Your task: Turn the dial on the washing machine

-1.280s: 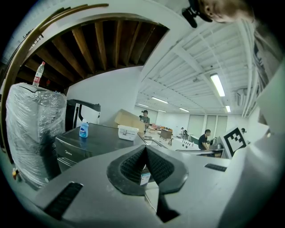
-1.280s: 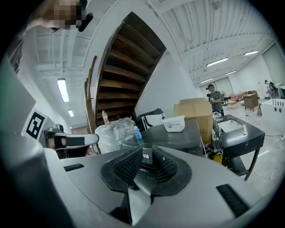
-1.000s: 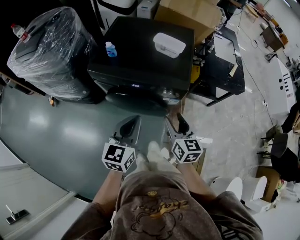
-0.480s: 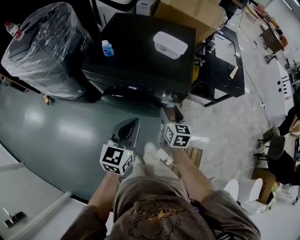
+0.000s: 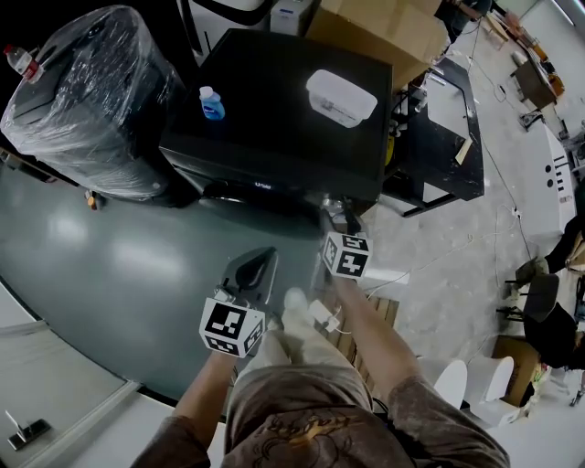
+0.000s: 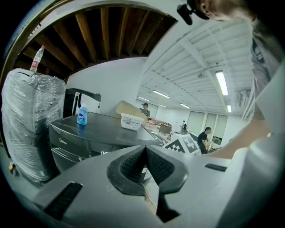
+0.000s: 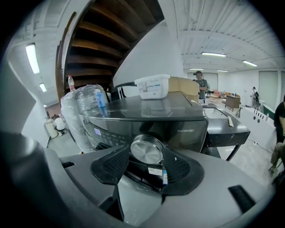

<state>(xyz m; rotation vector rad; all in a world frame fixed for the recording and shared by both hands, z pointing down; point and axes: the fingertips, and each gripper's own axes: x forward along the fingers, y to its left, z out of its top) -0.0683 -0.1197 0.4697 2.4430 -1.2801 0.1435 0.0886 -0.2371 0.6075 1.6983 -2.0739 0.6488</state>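
Note:
The black washing machine (image 5: 274, 119) stands ahead of me, and its round silver dial (image 7: 147, 150) sits at the right end of the front panel. My right gripper (image 5: 340, 216) is up at that panel. In the right gripper view the right gripper (image 7: 147, 156) is open, with its ribbed pads (image 7: 116, 165) standing to either side of the dial; I see no pad pressing on it. In the head view the gripper hides the dial. My left gripper (image 5: 259, 263) hangs lower, short of the machine. Its jaws (image 6: 144, 151) are shut on nothing.
A blue bottle (image 5: 211, 102) and a white lidded box (image 5: 341, 96) stand on the washer's top. A plastic-wrapped bulky thing (image 5: 87, 101) is at the left, cardboard boxes (image 5: 384, 23) are behind, and a black table (image 5: 439, 137) is at the right. A wooden pallet (image 5: 361, 324) lies by my feet.
My right gripper has moved forward and up to the washer's front panel. The left gripper has stayed low and shut.

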